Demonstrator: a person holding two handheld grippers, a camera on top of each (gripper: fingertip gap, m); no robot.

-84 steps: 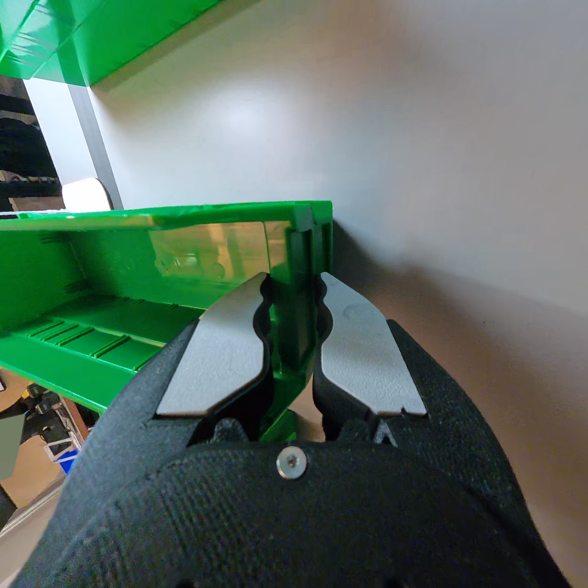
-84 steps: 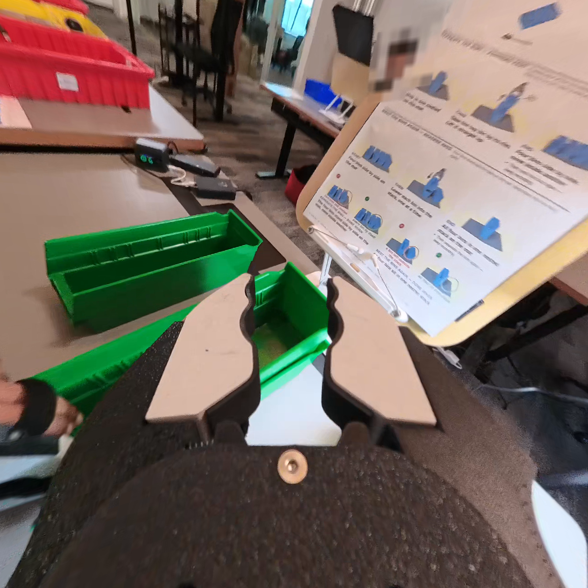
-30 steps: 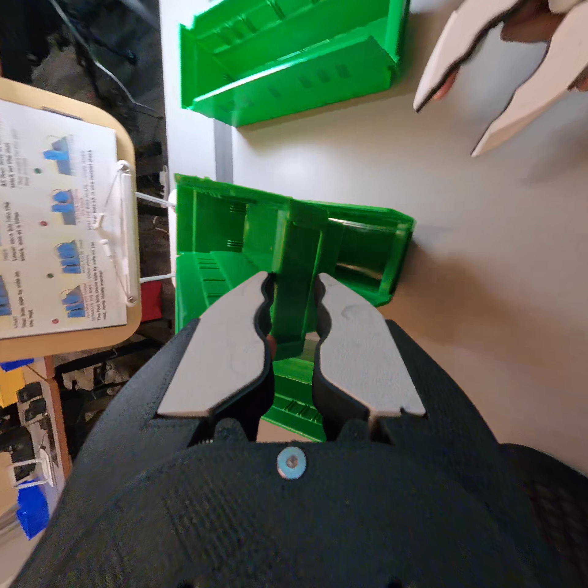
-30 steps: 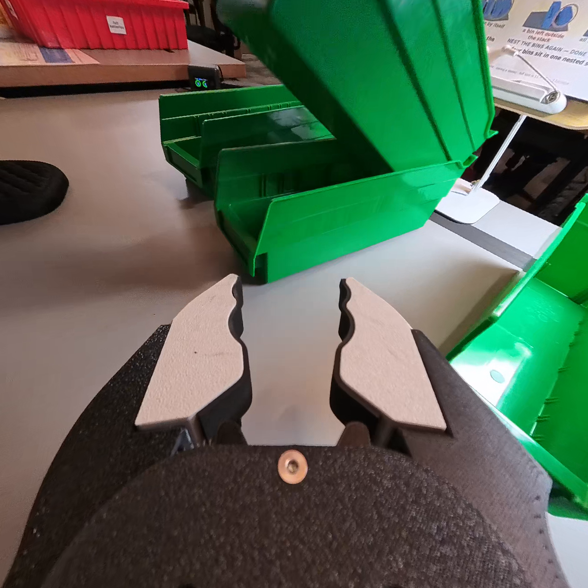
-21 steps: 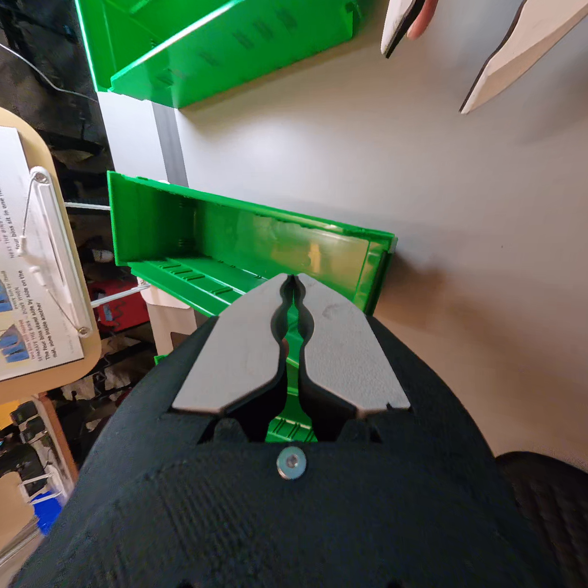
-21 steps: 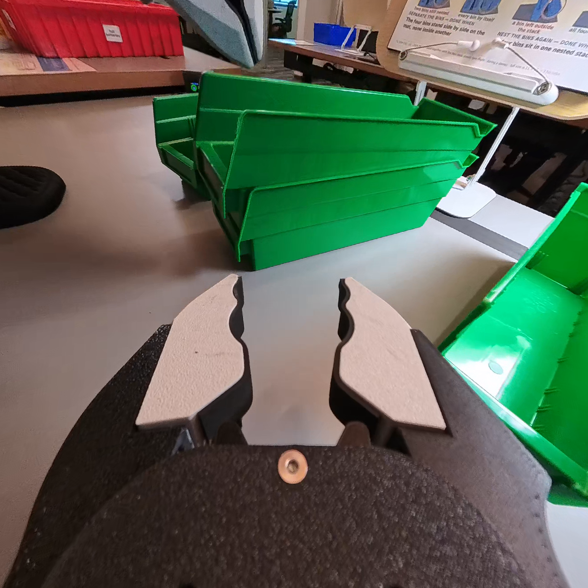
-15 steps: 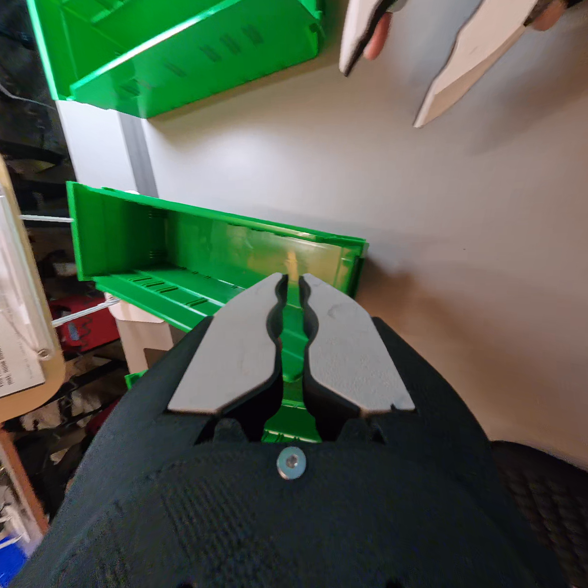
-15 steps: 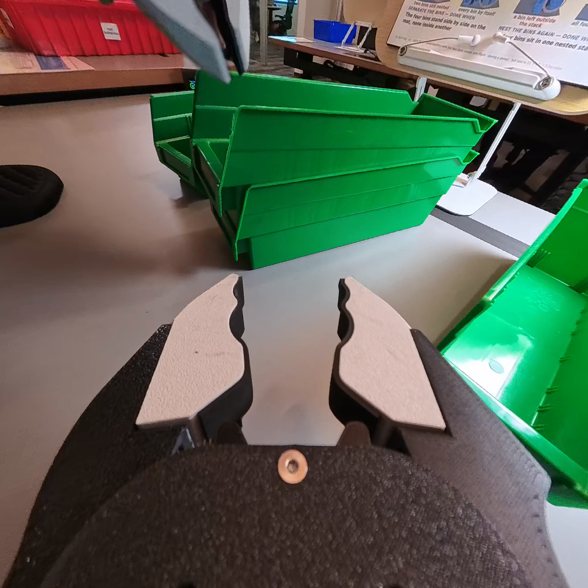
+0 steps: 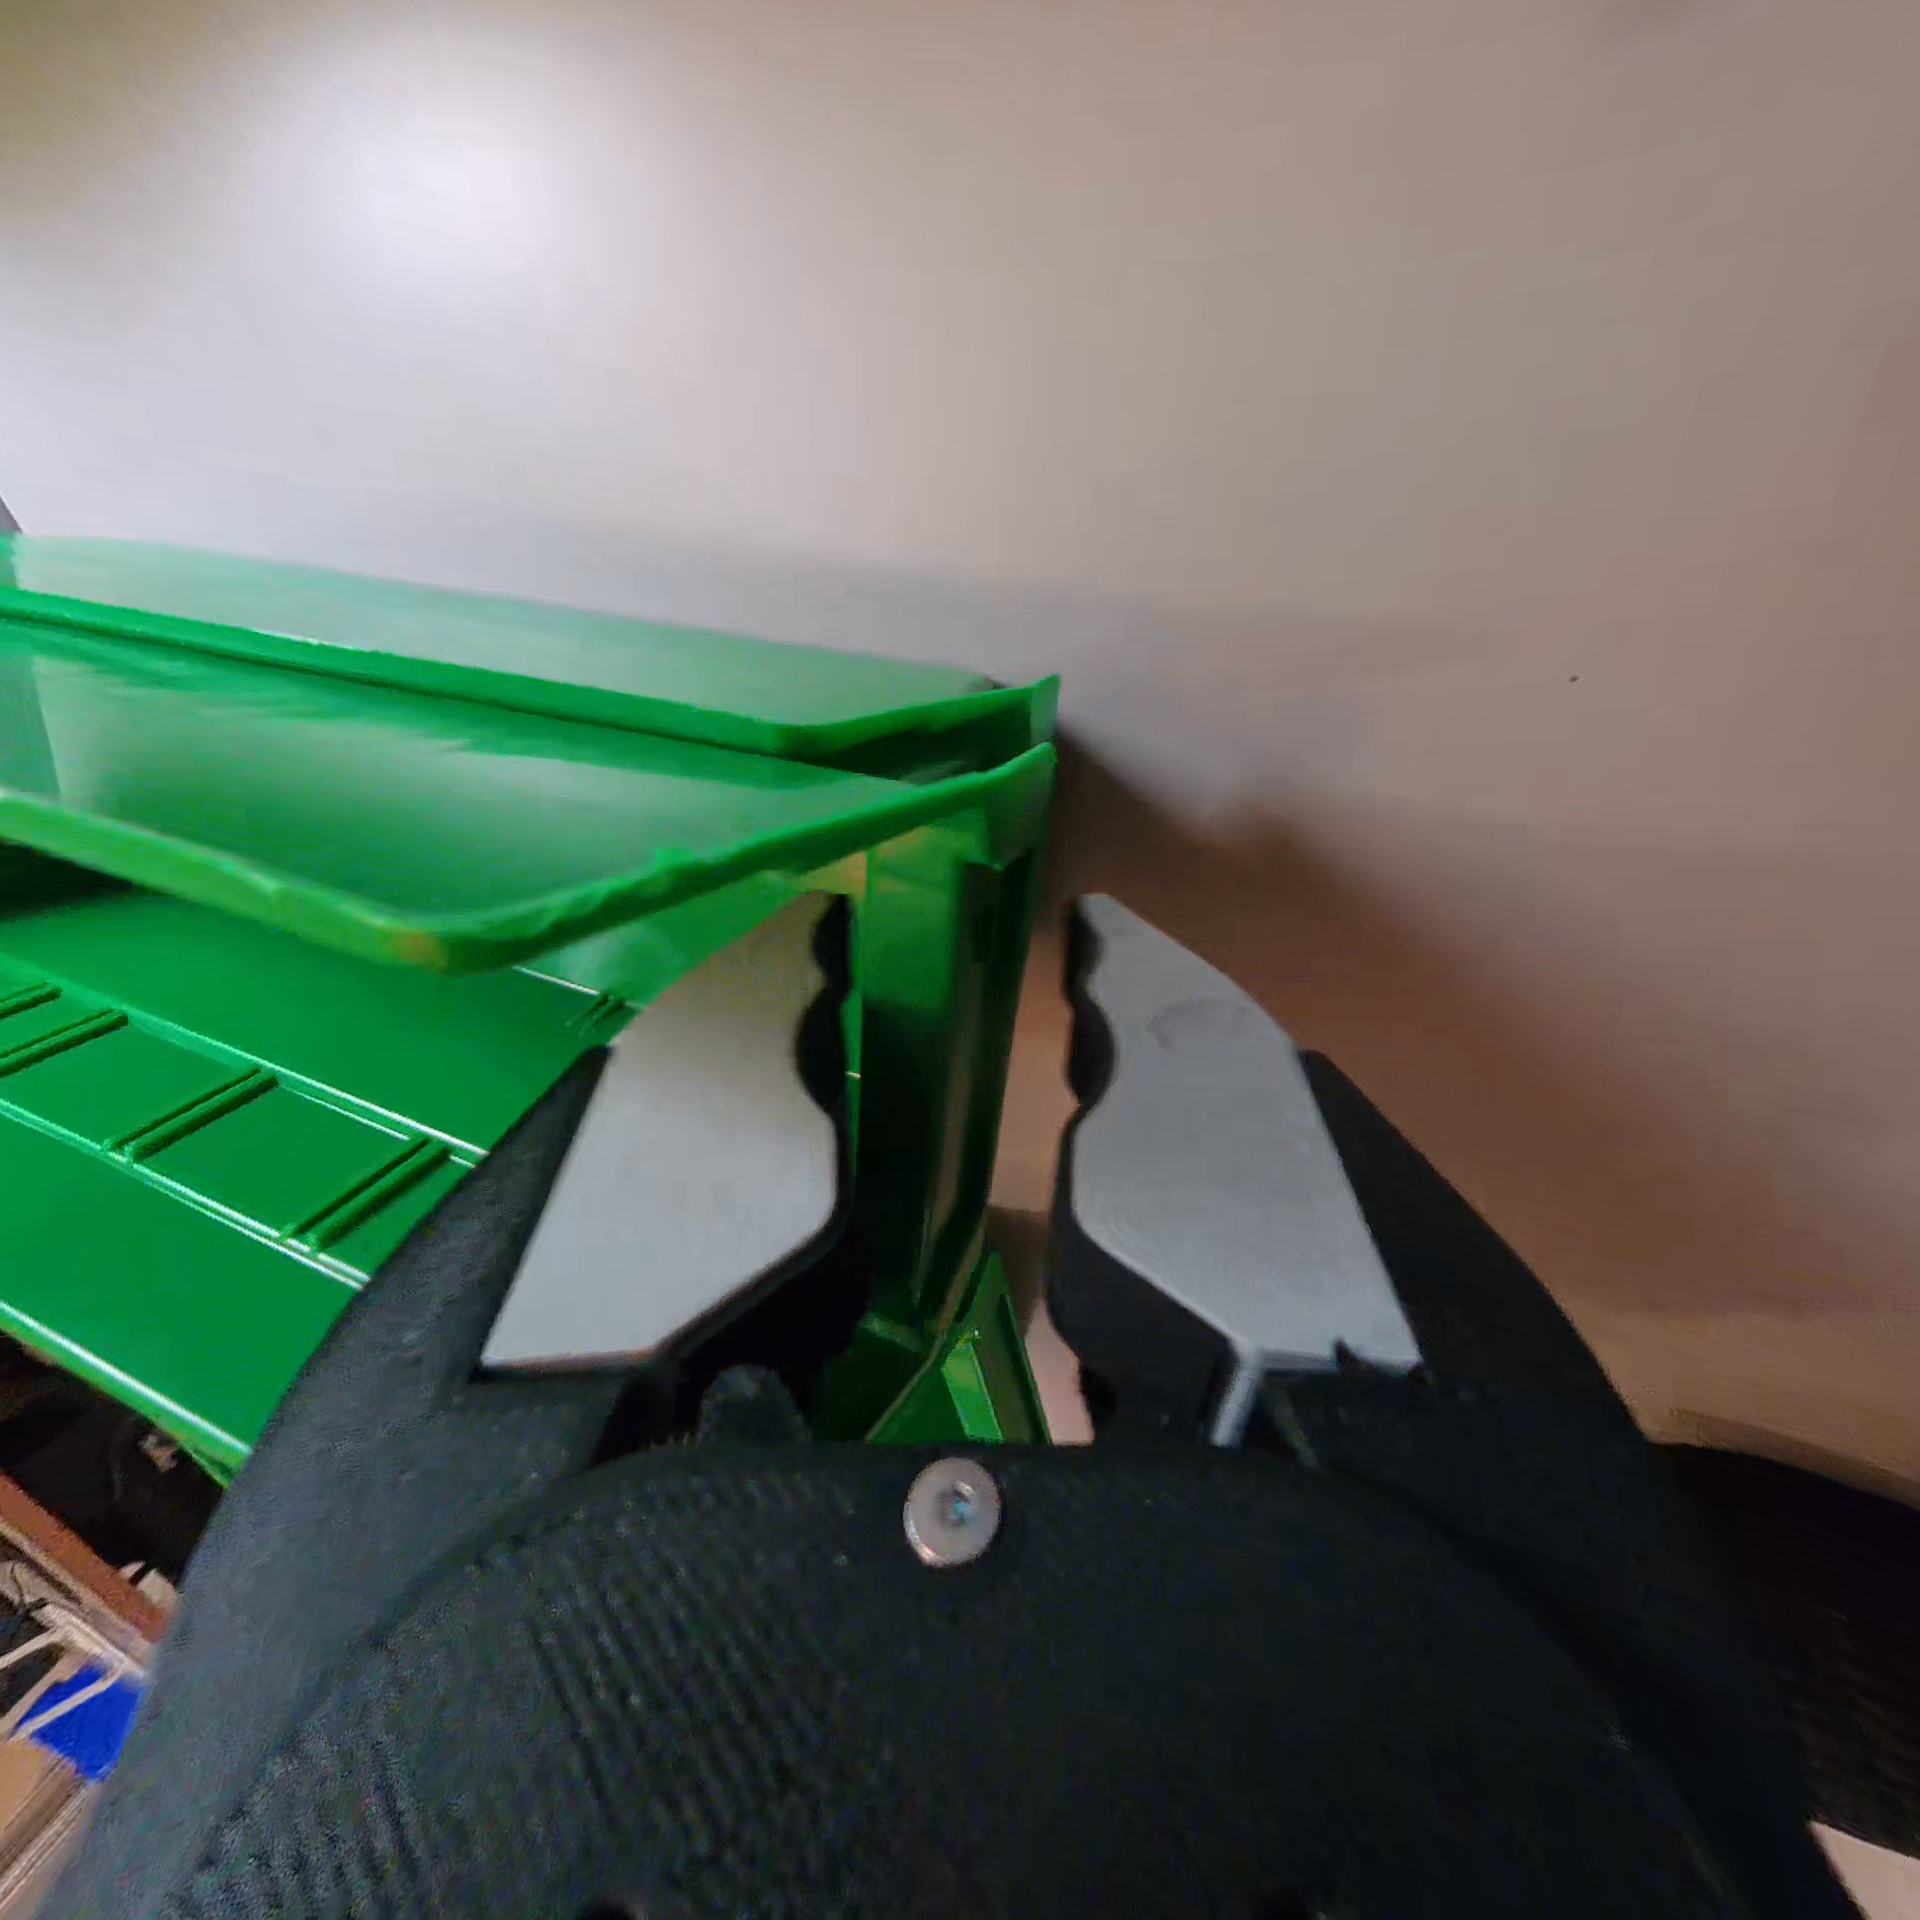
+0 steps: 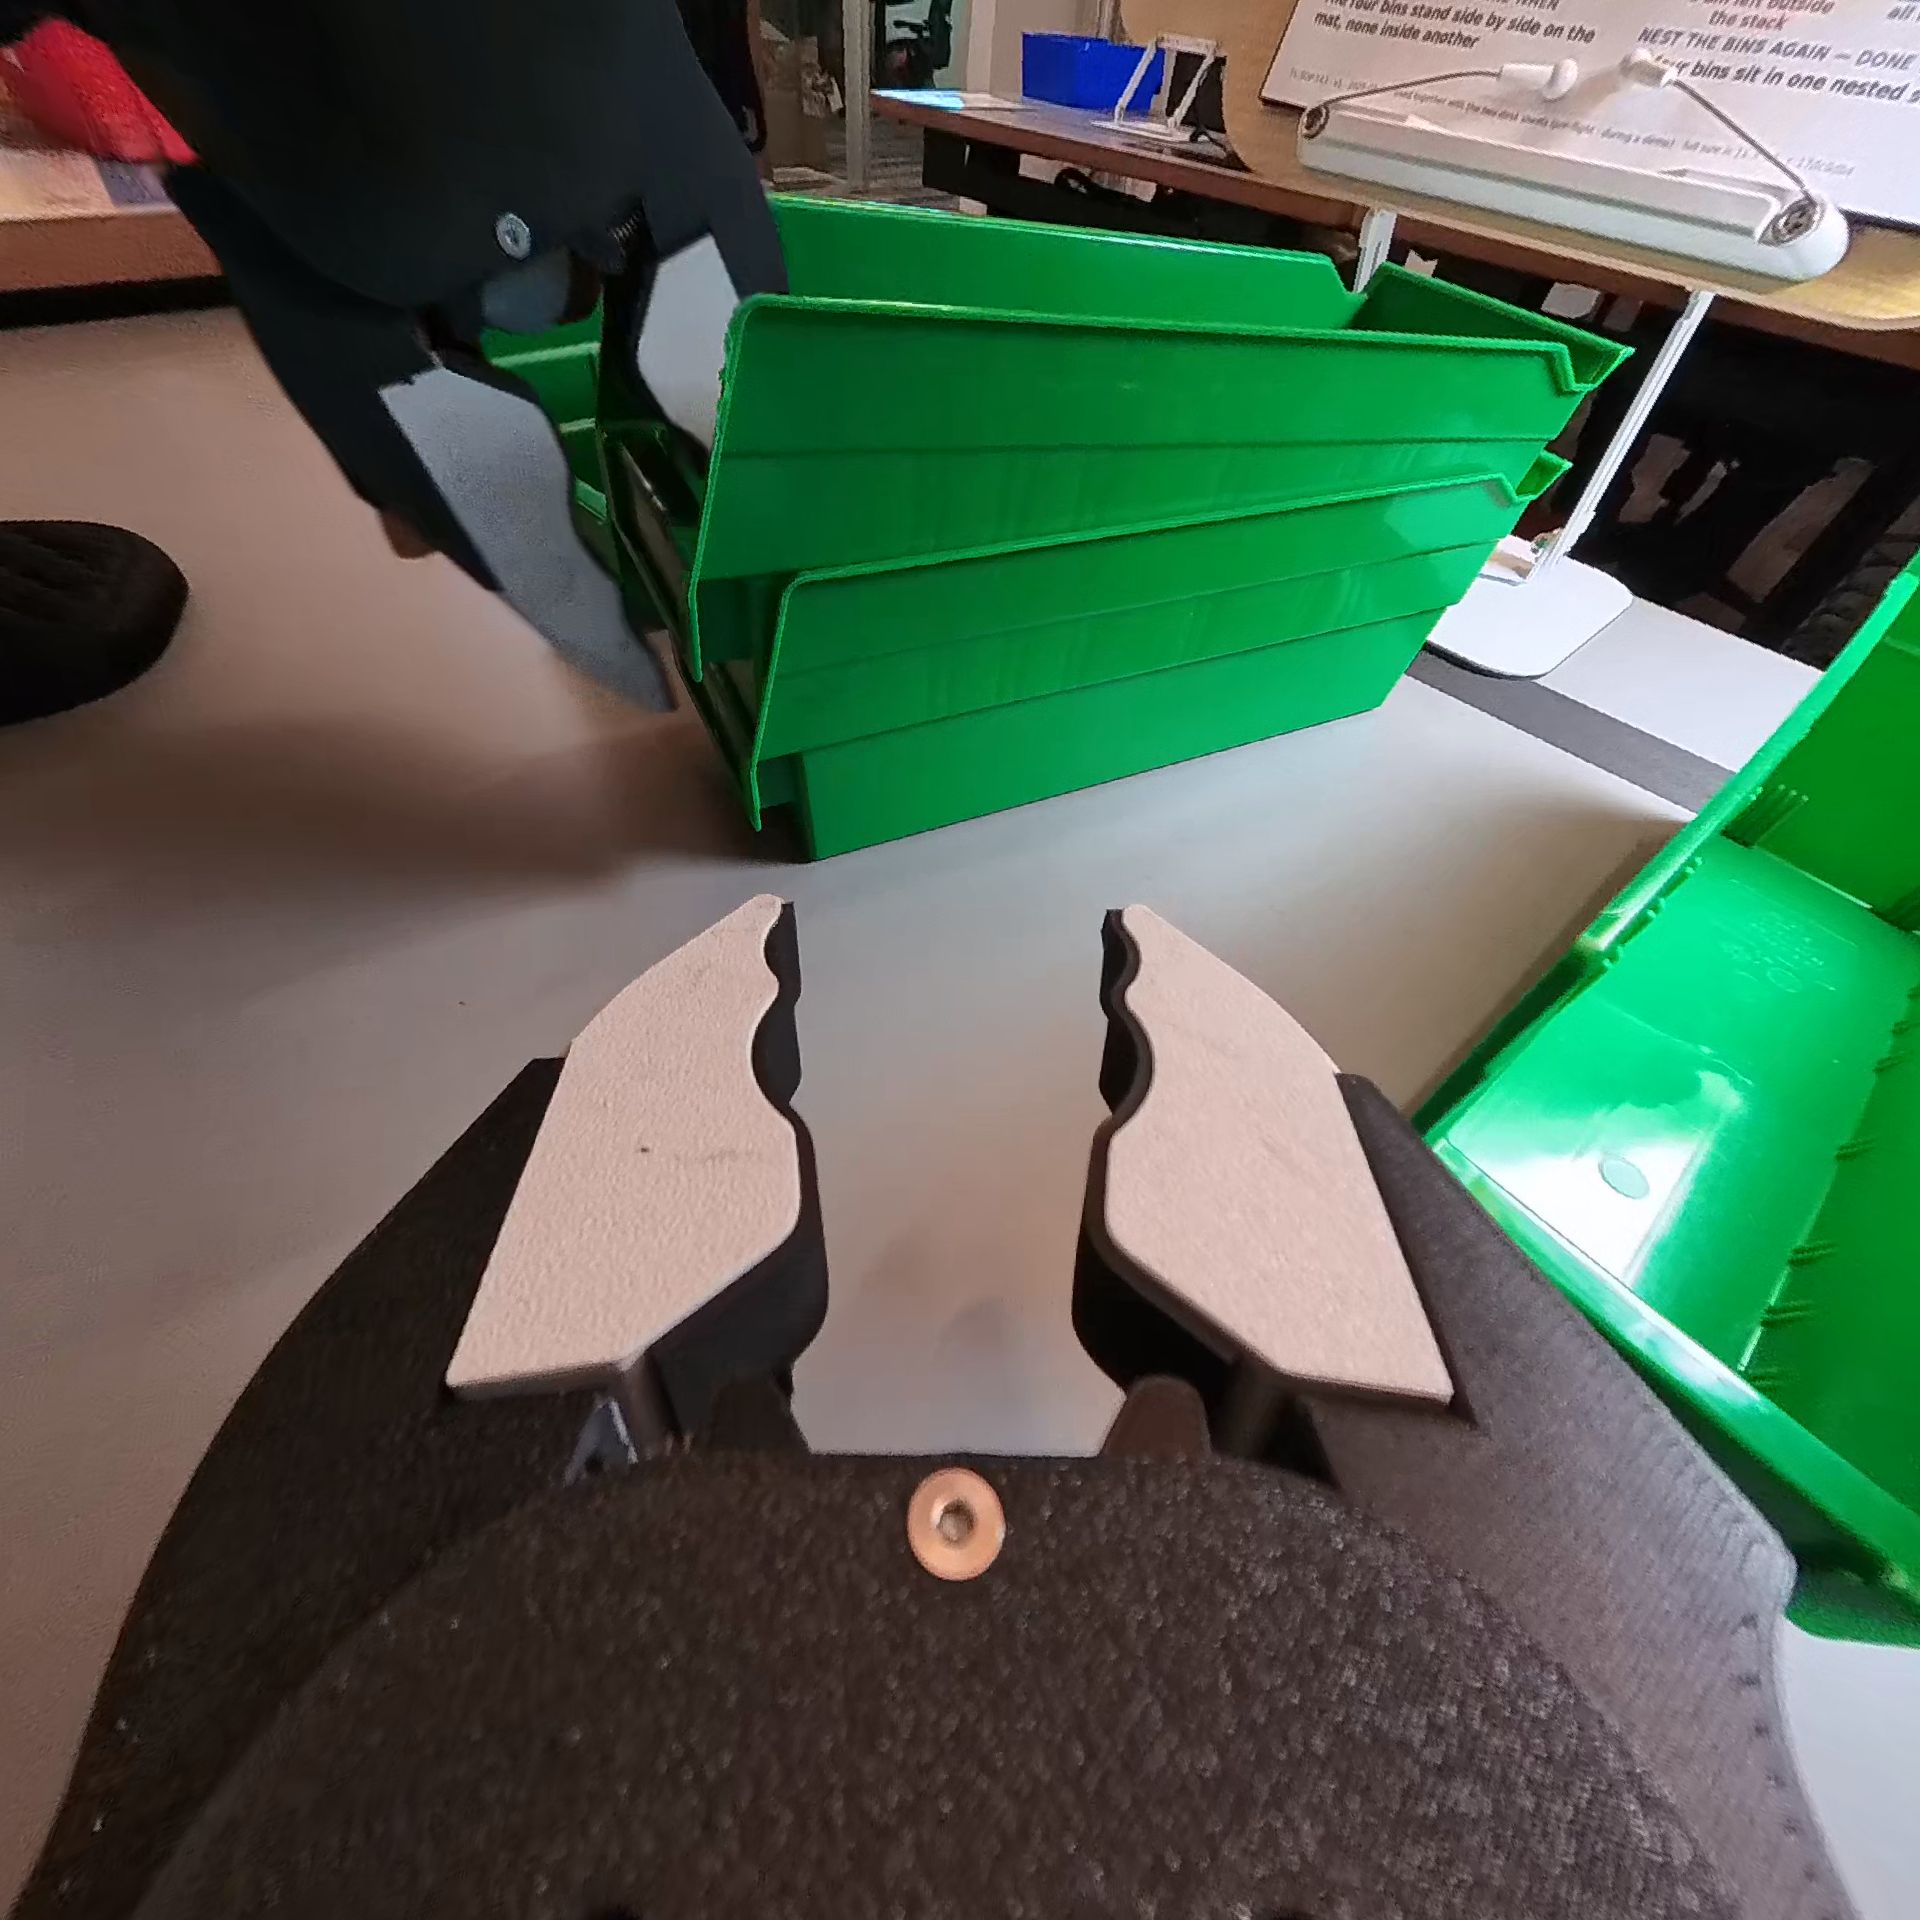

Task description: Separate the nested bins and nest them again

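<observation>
Printed writing stands on a white instruction sheet (image 10: pixel 1621 62) clipped to a tan board beyond the desk's far edge; the green bins bear none.

The left gripper (image 9: pixel 951 1039) has spread its jaws wide — half a second ago they pinched the end wall of the top green bin (image 10: pixel 1122 416), which now sits deeper in the nested stack (image 10: pixel 1091 665), released.

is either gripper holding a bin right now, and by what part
Neither. The left gripper is open, its fingers straddling the end wall of the top nested bin without clamping it. The right gripper is open over the bare table.
</observation>
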